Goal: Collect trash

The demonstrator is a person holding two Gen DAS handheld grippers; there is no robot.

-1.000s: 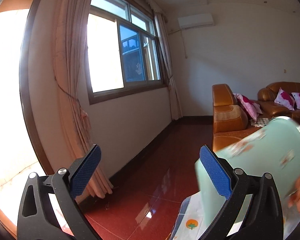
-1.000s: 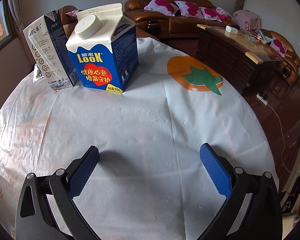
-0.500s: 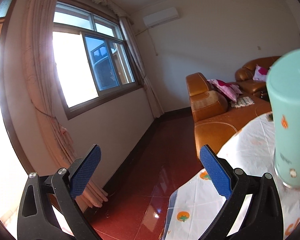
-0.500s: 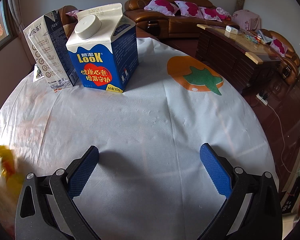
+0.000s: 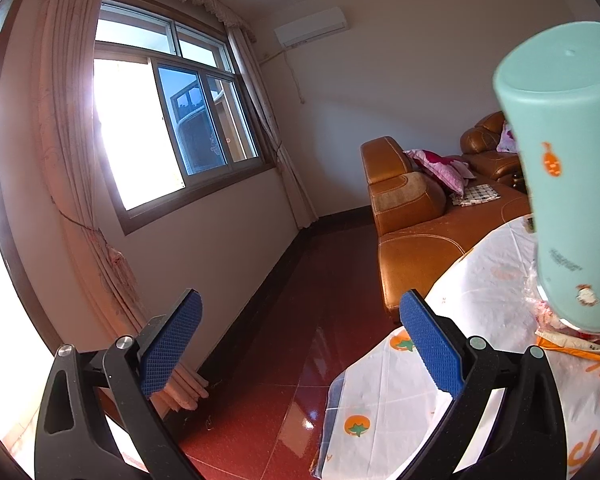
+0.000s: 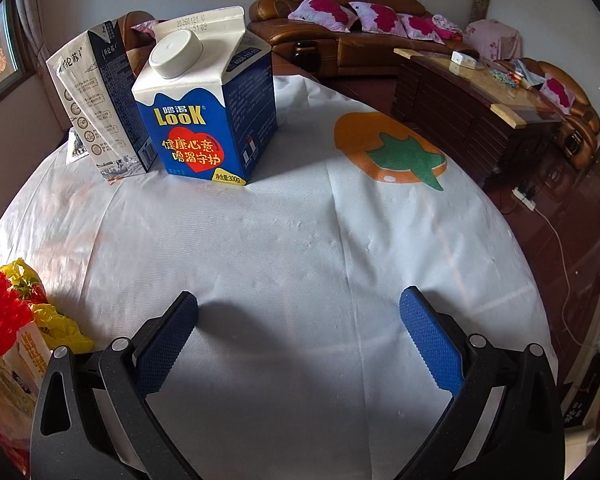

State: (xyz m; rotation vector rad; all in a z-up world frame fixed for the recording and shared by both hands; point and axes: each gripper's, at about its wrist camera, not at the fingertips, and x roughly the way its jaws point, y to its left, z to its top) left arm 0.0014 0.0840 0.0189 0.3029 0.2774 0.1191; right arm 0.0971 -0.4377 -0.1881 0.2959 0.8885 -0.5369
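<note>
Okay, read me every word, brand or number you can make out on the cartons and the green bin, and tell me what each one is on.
"LOOK" – front of the blue carton
"健康心意 嚼渴守护" – red heart on its front
"净含量:300g" – yellow tag at its bottom corner
"20260121" – stamped on its top seam; the line beneath is too blurred
White carton: print too small to read
Green bin: small grey print, unreadable
</note>
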